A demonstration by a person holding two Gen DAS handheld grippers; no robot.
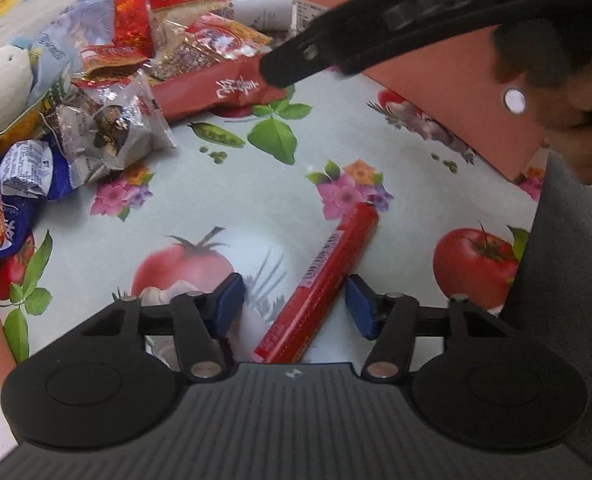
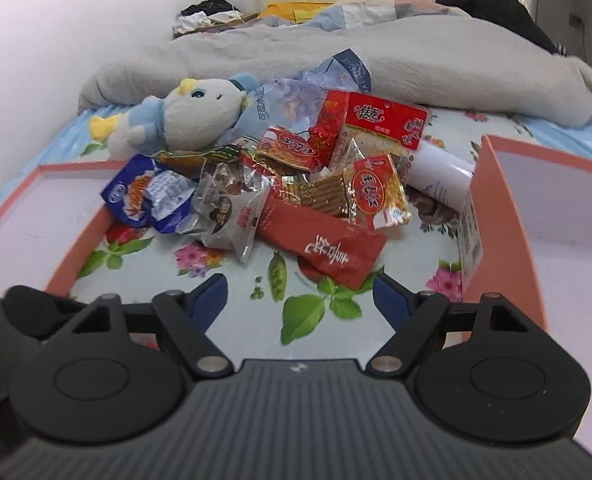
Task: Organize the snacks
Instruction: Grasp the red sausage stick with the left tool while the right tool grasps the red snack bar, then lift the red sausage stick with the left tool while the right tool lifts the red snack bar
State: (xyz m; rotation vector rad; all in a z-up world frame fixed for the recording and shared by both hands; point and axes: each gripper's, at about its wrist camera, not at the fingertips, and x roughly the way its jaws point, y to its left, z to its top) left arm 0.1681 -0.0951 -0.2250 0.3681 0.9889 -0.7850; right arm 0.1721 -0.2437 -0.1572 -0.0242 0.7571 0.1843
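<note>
Item: red sausage stick (image 1: 328, 276), lying alone, apart from the snack pile (image 1: 135, 80).
Left gripper (image 1: 293, 306): released, straddling the stick; centre before clenching.
Right gripper (image 2: 300, 300): released, empty, near the red packet (image 2: 324, 248).

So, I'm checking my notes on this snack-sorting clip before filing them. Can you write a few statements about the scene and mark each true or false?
1. The red sausage stick lies between the fingers of the left tool. True; the pads do not visibly press on it.
2. The right tool grips the plush toy. False: it is open, holding nothing.
3. The snacks lie on a floral tablecloth. True.
4. The blue snack packet sits inside the orange box. False: it lies in the pile on the cloth.
5. A white bottle lies on its side next to the orange box. True.
</note>
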